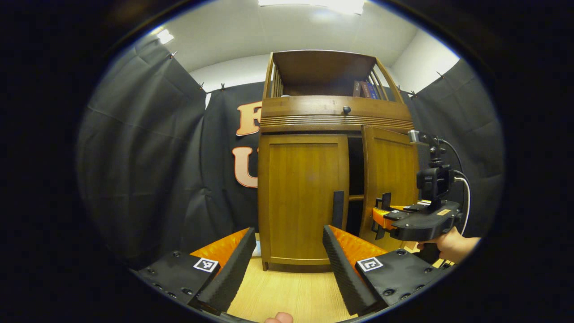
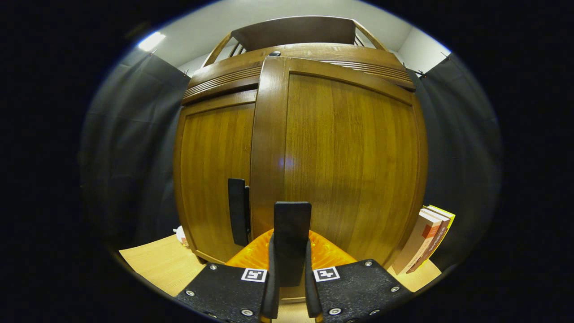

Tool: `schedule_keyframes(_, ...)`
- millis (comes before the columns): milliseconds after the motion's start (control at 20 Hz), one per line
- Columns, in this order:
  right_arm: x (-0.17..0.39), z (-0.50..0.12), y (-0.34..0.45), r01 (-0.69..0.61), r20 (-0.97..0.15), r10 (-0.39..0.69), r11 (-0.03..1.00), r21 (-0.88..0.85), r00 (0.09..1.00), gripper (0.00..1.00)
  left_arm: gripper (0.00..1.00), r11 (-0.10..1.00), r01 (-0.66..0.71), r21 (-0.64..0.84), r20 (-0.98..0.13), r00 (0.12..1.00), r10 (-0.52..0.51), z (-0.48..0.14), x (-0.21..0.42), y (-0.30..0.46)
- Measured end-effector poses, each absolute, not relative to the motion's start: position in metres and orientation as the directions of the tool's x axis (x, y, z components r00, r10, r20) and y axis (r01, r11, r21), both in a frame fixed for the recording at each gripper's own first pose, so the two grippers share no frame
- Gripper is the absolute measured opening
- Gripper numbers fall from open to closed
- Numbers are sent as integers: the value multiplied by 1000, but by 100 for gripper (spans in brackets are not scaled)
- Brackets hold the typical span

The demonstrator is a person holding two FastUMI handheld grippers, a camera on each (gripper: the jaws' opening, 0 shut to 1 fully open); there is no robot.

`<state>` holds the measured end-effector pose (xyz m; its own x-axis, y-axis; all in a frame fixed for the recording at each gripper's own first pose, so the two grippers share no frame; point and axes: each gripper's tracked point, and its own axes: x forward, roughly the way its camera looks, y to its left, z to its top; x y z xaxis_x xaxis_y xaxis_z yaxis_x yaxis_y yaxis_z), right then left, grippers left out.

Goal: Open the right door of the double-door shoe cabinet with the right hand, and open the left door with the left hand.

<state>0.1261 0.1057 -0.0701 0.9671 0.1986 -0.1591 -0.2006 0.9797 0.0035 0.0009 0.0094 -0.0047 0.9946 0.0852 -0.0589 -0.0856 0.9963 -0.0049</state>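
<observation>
Closest to the lens in the right gripper view, the right gripper (image 2: 289, 287) has its two fingers pressed on either side of the dark upright handle (image 2: 292, 242) of the right door (image 2: 341, 166). That door stands swung partly out from the shoe cabinet (image 2: 215, 166), its edge ahead of the left door (image 2: 210, 179), which sits flush and carries its own dark handle (image 2: 237, 217) near the middle seam. Some books (image 2: 428, 244) lean against the cabinet's right side on the pale wooden table (image 2: 152, 260); their covers are too small to read.

Seen from the left gripper view, the left gripper (image 1: 289, 269) hovers over the table (image 1: 287, 291) in front of the cabinet (image 1: 305, 197), jaws spread wide and holding nothing. The left door (image 1: 300, 197) is closed, its handle (image 1: 337, 208) free. The right door (image 1: 390, 179) is ajar with a dark gap beside it, and the right gripper (image 1: 381, 217), held by a hand (image 1: 450, 244), is at its handle. A round knob (image 1: 346, 109) sits on the drawer front (image 1: 334, 112) above the doors, and book spines (image 1: 364, 89) show on the top shelf, unreadable. Square black-and-white markers are the only printing on the grippers.
</observation>
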Motion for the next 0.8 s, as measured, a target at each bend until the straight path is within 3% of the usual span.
schedule_keyframes(100, 110, -69, 97, -207, -164, 206, 978, 15, 965, 19, 97, 997, -76, -8, -62, 995, 76, -5, 1, 9)
schedule_keyframes(250, 93, -67, 84, -211, -172, 207, 978, 0, 963, 29, 97, 998, -61, -8, -63, 996, 60, -7, 1, 8)
schedule_keyframes(350, 77, -65, 71, -207, -172, 204, 978, 3, 964, 19, 97, 999, -50, -10, -65, 997, 49, -6, 1, 6)
schedule_keyframes(550, 44, -64, 33, -166, -185, 160, 986, -18, 970, 29, 97, 1000, -30, -8, -65, 997, 29, -7, 0, 6)
schedule_keyframes(600, 39, -62, 24, -148, -185, 141, 989, -24, 972, 23, 98, 1000, -28, -6, -60, 998, 27, -6, 1, 6)
schedule_keyframes(750, 20, -61, -8, -100, -185, 96, 995, -15, 978, 23, 97, 1000, -20, -3, -58, 998, 20, -4, 2, 4)
schedule_keyframes(800, 17, -62, -14, -95, -194, 92, 996, -5, 977, 16, 97, 1000, -16, -8, -62, 998, 15, -5, 1, 3)
